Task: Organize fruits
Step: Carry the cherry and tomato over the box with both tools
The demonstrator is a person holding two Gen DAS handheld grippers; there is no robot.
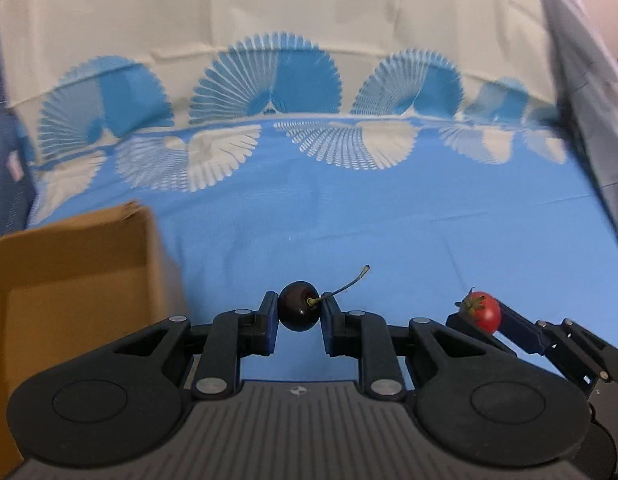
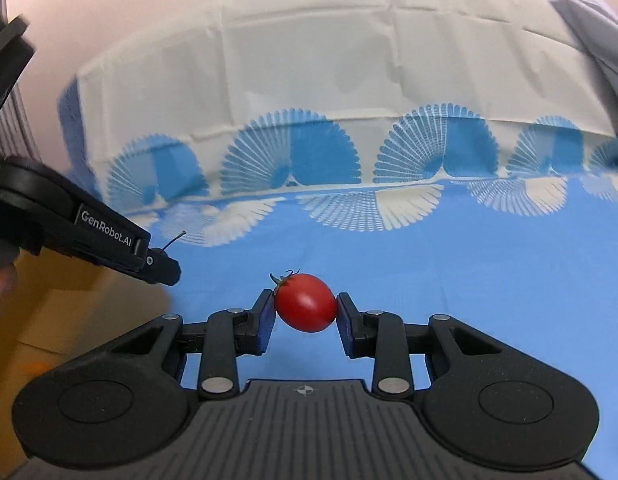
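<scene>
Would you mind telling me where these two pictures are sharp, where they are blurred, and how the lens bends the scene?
Left wrist view: the cherry in the left gripper is sharp, while the cardboard box and the frame edges are smeared. Right wrist view: the cherry tomato in the right gripper is sharp with a small highlight. In both views the fisheye bows the tablecloth pattern into an arc.

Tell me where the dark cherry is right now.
The dark cherry is clamped in the left hand-held gripper, above the blue cloth, with the cardboard box to its left.
</scene>
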